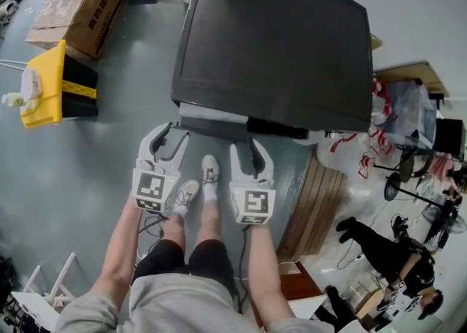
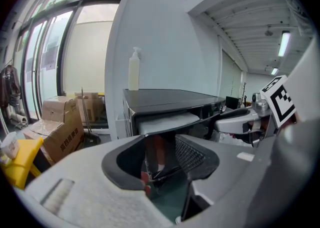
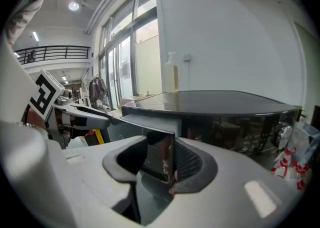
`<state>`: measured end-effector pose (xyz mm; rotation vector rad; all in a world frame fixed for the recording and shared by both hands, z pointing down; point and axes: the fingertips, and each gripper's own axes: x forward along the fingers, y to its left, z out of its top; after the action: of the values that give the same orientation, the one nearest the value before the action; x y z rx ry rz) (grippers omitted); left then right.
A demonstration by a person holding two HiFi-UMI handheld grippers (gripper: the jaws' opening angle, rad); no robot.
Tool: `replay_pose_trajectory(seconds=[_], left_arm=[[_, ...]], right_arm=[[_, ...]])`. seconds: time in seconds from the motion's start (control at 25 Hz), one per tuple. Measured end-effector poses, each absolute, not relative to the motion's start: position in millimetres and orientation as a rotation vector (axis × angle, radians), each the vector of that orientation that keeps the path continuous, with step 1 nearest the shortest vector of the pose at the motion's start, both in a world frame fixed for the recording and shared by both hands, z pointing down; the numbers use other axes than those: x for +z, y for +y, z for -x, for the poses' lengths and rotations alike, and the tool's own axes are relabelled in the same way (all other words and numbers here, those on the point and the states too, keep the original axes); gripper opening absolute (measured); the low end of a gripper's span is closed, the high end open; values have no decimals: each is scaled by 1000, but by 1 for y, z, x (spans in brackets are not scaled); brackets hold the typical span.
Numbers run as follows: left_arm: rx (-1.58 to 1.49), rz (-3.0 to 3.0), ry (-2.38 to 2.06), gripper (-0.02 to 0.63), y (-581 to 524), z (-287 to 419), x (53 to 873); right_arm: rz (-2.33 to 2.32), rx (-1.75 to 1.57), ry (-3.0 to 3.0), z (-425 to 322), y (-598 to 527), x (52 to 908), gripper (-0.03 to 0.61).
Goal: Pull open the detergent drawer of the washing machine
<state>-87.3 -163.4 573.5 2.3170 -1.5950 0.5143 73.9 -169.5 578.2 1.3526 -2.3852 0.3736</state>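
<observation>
- The detergent drawer (image 1: pixel 211 115) already stands part-way out of the washing machine (image 1: pixel 292 47), so the pull appears to be under way rather than finished.
- How much travel is left cannot be read from these views. Judging by the short strip exposed, more pulling is probably needed.
- The drawer sits at the top left of the machine's front, just under the black lid. It faces the person, who stands on the floor (image 1: pixel 87 163) right in front of it.
- From above, the drawer shows as a pale grey strip with a dark front panel along its outer edge.
- In the left gripper view its top looks flat and whitish, and the glossy dark front below it reflects the room.
- The left tool (image 2: pixel 160 161) has its jaws partly apart. The left corner of the drawer front stands between them, with no clear squeeze from both pads.
- The right tool (image 3: pixel 160 164) is likewise about half open, with the right edge of the drawer front between its jaws. That edge lies close against one pad and clear of the other.
- Each tool seems to hook an end of the front panel rather than pinch it.
- A pump bottle (image 2: pixel 133 69) stands on the lid at the back, well apart from the drawer.
</observation>
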Motion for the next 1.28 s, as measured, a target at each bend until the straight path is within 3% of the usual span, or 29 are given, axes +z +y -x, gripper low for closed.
replay_pose_trajectory(seconds=[1.28], left_arm=[[539,-2308,-1570,192,-73,75,576]], right_arm=[[-1341,413,-2377,-88,-77,582,164]])
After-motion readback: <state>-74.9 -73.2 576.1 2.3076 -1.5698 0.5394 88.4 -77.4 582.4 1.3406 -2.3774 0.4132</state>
